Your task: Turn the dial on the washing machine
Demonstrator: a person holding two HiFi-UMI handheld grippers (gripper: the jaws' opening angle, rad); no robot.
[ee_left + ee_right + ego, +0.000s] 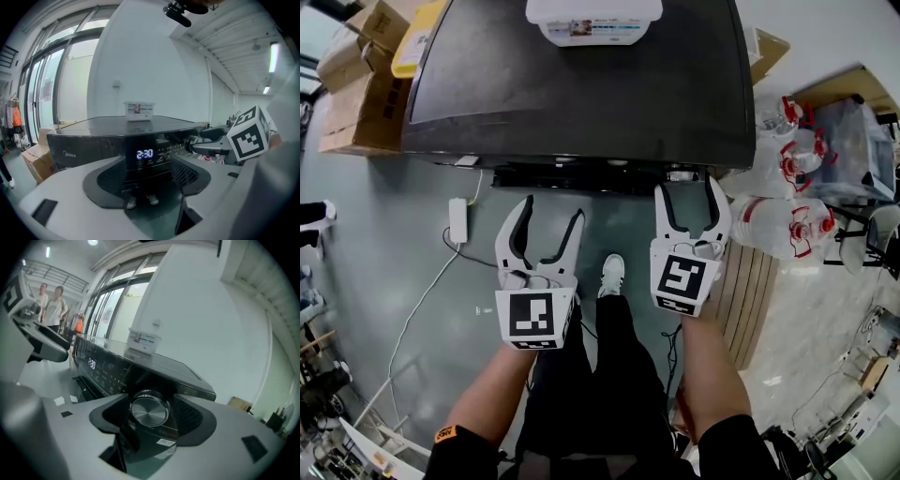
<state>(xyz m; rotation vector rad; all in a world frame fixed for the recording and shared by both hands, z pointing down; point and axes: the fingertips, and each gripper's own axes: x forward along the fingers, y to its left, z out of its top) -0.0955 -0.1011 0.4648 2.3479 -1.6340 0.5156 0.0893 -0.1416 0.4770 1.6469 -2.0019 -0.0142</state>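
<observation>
My right claw [686,192] is spread wide w/ the silver dial [149,409] btwn the pads, gap either side, so nothing's gripped yet; it's lined up square-on, I'd say ready to close & twist. Left claw [551,211] is also apart & empty, held short of the washing machine [581,94] front, prob just kept clear, facing the lit display [144,153]. Farther back a white tub [593,21] sits on the lid.
</observation>
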